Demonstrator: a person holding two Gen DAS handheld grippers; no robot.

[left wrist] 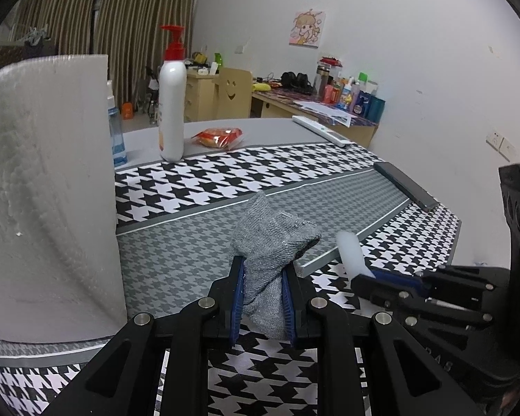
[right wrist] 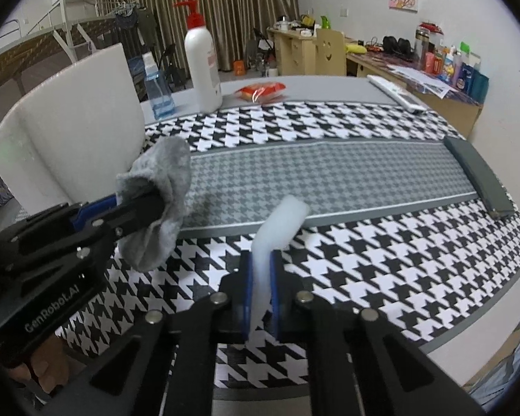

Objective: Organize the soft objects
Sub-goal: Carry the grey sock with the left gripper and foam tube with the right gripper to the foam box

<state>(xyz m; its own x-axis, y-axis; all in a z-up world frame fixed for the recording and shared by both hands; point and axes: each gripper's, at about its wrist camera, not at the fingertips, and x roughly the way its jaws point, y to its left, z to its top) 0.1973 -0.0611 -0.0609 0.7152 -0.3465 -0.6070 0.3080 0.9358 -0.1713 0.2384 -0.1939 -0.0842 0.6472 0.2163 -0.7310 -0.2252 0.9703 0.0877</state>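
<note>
Both grippers are carrying soft things above the table [left wrist: 329, 159]. Through the left wrist view, your left gripper [left wrist: 263, 279] is clamping its fingers on a grey sock [left wrist: 270, 239], hanging just over the grey band of the houndstooth cloth [left wrist: 197, 187]; the white foam box [left wrist: 45, 187] is standing at the left, its inside hidden. Keep the squeeze steady and lift clear of its wall before releasing. Through the right wrist view, your right gripper [right wrist: 260, 277] is pinching a white foam strip [right wrist: 280, 225], which is bending upward and away. Nothing is showing what the box is holding.
</note>
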